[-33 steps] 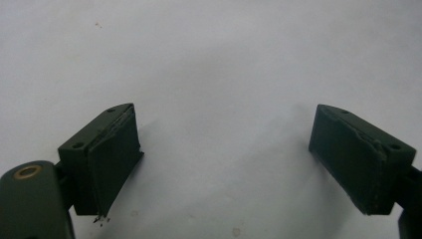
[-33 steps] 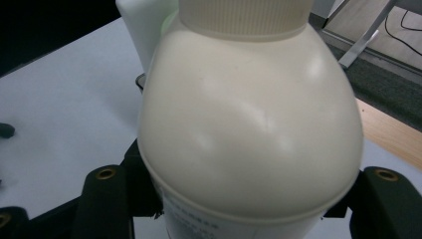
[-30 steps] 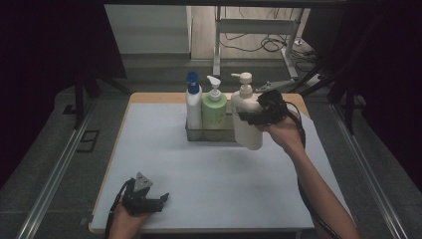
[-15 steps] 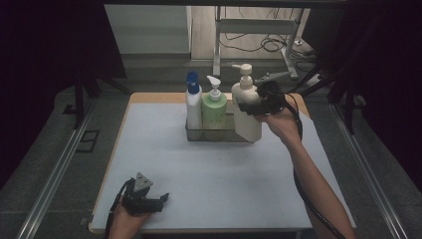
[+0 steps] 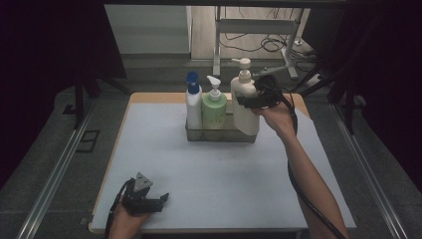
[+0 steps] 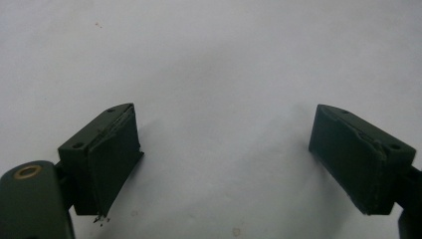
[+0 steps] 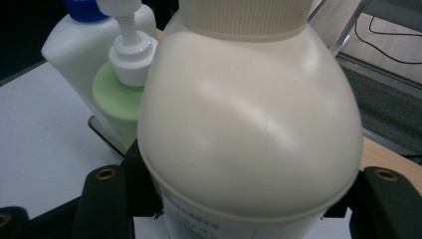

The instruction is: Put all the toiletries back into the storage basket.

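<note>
The pale surface [image 5: 209, 174] lies mostly bare, with wide open room between its near edge and the clear tray [image 5: 221, 134] at the back. In the tray stand a blue-capped white bottle [image 5: 193, 105] and a green pump bottle [image 5: 214, 107]. The cream pump bottle [image 5: 245, 102] sits at the tray's right end, upright, with the right gripper [image 5: 256, 99] and its jaws clamped around its body; faint print low on its label cannot be read. The left gripper [image 5: 144, 199] rests near the front edge with its jaws wide apart and nothing between them.

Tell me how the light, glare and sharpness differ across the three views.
High view: dark surroundings, evenly lit pale table, soft detail. Left gripper view: bright table, sharp black left gripper jaws with faint shadows. Right gripper view: cream pump bottle very close, broad soft sheen, slightly blurred; green pump bottle behind is softer.
</note>
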The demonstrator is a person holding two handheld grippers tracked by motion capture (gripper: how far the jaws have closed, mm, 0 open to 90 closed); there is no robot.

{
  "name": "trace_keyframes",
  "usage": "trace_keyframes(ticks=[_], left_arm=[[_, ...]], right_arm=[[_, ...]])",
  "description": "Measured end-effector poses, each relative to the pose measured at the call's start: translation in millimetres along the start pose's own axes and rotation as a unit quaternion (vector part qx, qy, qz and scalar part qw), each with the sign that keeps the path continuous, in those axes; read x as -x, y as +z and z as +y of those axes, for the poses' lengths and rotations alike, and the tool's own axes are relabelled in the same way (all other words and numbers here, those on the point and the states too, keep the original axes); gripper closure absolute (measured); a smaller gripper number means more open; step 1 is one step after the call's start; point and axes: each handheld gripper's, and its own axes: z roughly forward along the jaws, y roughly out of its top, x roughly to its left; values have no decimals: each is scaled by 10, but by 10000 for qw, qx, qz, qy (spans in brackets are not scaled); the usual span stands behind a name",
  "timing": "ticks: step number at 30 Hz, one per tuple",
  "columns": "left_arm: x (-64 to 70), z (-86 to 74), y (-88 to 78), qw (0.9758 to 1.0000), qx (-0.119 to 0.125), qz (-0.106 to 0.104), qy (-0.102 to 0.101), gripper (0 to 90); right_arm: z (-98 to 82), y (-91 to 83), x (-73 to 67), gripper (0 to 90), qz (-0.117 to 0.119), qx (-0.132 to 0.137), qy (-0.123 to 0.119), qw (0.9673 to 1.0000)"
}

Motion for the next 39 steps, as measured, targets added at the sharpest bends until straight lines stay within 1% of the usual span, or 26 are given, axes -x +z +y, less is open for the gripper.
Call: trace_keyframes(ticks=[10,19,27,39], left_arm=[[1,-1,0,10000,3,2,-5,122],[1,-1,-2,10000,-13,-1,0,122],[1,-1,-2,10000,-15,-3,1,122],[0,-1,-3,10000,-19,-7,2,122]], right_arm=[[46,135,52,369,-83,33,48,9999],[76,235,104,369,-197,120,90,9997],[97,334,131,369,-284,147,86,9995],[0,515,139,369,-340,144,102,9993]])
